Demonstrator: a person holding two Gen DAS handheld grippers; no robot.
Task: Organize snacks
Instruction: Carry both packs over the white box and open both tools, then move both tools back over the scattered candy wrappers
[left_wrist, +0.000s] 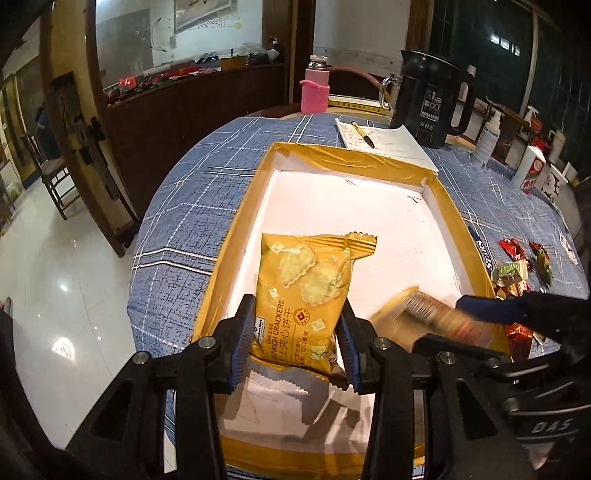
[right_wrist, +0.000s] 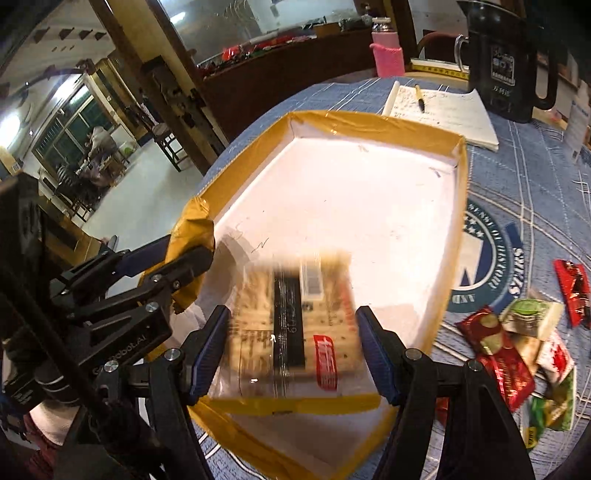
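Observation:
My left gripper (left_wrist: 297, 328) is shut on a yellow cheese sandwich cracker packet (left_wrist: 306, 291) and holds it over the near end of the white tray with the yellow taped rim (left_wrist: 236, 236). My right gripper (right_wrist: 295, 332) has its fingers on both sides of a clear cracker packet with a red label (right_wrist: 295, 314), blurred by motion, over the tray's (right_wrist: 456, 236) near end. The packet also shows in the left wrist view (left_wrist: 436, 317). The left gripper shows in the right wrist view (right_wrist: 177, 258) holding the yellow packet (right_wrist: 192, 236).
A pile of small red, green and white snack packets (right_wrist: 517, 343) lies on the blue checked tablecloth right of the tray. Behind the tray are a notepad with a pen (left_wrist: 384, 144), a black kettle (left_wrist: 432, 99), a pink-sleeved bottle (left_wrist: 314, 90) and several white bottles (left_wrist: 528, 168).

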